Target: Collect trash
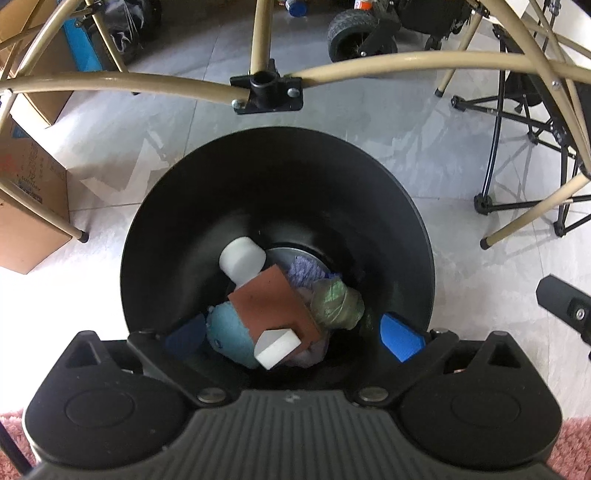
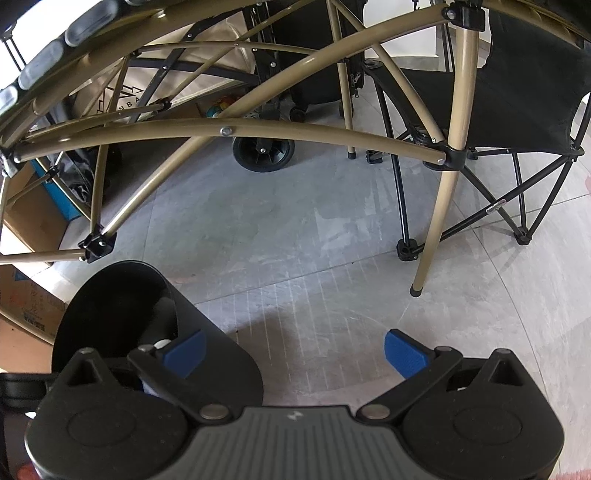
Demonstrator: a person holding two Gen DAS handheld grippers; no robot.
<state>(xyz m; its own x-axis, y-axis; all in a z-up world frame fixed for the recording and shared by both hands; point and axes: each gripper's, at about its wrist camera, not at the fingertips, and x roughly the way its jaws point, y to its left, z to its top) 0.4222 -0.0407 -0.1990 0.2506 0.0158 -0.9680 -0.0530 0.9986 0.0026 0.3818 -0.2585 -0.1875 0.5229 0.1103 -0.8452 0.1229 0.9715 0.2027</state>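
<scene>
A round black trash bin [image 1: 388,206] stands on the grey floor, seen from above in the left wrist view. Inside lie a white foam cylinder [image 1: 242,258], a brown card piece [image 1: 269,302], a white block [image 1: 279,349], a blue soft item [image 1: 227,332], a crumpled green wrapper [image 1: 338,304] and purple cloth [image 1: 304,271]. My left gripper [image 1: 293,338] hangs open over the bin's mouth, holding nothing. My right gripper [image 2: 293,352] is open and empty above the bare floor, just right of the bin [image 2: 218,332].
A tan folding table frame [image 1: 362,62] arches over the bin, with legs [image 2: 439,206] standing on the floor. Cardboard boxes [image 1: 33,199] sit left. A black folding chair [image 2: 524,110] and a wheeled cart [image 1: 351,33] stand behind. Pink rug [image 1: 576,443] lies at the near edge.
</scene>
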